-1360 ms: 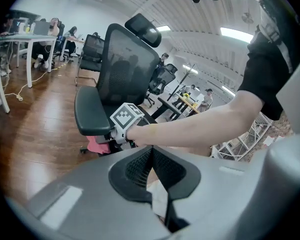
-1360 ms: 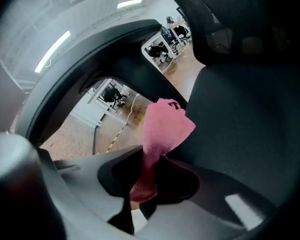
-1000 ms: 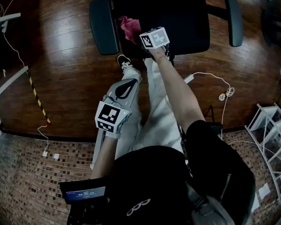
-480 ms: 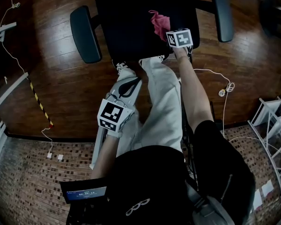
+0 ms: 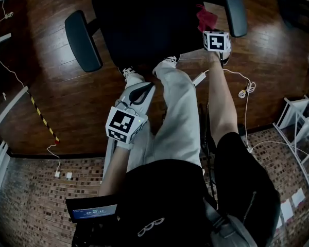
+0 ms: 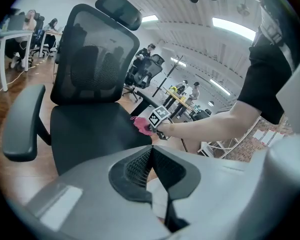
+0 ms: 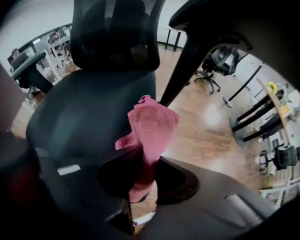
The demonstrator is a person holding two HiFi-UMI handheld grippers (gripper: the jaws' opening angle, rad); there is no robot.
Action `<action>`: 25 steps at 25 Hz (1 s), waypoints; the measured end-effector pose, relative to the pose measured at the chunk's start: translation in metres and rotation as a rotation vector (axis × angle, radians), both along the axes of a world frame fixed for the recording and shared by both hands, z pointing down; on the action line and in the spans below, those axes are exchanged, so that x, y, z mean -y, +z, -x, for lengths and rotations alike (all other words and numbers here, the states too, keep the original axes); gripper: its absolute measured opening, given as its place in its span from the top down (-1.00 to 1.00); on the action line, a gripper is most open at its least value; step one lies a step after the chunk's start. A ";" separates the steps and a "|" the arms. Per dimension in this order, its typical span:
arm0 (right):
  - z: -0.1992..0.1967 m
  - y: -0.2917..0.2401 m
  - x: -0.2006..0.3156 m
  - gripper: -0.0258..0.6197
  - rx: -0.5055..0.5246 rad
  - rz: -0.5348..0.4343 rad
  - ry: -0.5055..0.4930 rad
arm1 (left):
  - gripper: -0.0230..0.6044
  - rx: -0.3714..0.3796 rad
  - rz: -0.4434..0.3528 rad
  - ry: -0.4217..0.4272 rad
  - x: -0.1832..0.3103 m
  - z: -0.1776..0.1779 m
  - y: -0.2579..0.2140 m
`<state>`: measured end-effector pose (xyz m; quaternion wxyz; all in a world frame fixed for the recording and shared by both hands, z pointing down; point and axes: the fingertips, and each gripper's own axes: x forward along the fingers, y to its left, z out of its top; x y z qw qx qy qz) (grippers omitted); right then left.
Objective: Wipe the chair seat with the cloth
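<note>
The right tool is closed on the pink cloth: its two jaws pinch the lower part of the fabric, and the rest rises from them in a loose, crumpled bunch. In the head view the cloth lies at the edge of the chair seat on the person's right side, just beside the armrest. I cannot tell surely whether it presses on the seat or hangs a little past its side. The left tool has its jaws together with nothing between them. It is held low over the person's legs, well apart from the chair. The cloth looks light and very soft, so I judge that it will fold, bunch and trail behind the tool rather than stay flat. It is not fragile, and the textured fabric should not slip easily from the jaws. The hold near one end seems firm enough. A grip nearer the middle would probably leave less loose fabric to flap, and would press a wider part against the dark seat.
</note>
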<state>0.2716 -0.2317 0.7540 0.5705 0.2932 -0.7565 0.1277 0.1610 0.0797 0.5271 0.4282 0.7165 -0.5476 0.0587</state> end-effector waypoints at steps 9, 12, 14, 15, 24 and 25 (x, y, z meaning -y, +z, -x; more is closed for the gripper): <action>-0.006 0.015 -0.033 0.72 -0.096 -0.026 -0.061 | 0.95 -0.012 0.004 -0.023 -0.030 0.010 0.007; 0.026 0.027 -0.068 0.72 -0.076 0.045 -0.113 | 0.95 -0.012 0.011 -0.038 -0.042 0.017 0.010; 0.049 0.036 -0.099 0.72 -0.062 0.101 -0.159 | 0.95 -0.014 0.014 -0.044 -0.050 0.020 0.013; 0.062 0.040 -0.114 0.72 -0.052 0.121 -0.184 | 0.95 -0.015 0.013 -0.047 -0.052 0.021 0.013; 0.184 0.040 -0.253 0.72 0.105 0.294 -0.439 | 0.95 -0.021 0.004 -0.061 -0.069 0.032 0.010; 0.195 0.038 -0.266 0.72 0.129 0.308 -0.461 | 0.95 -0.021 0.005 -0.063 -0.072 0.033 0.011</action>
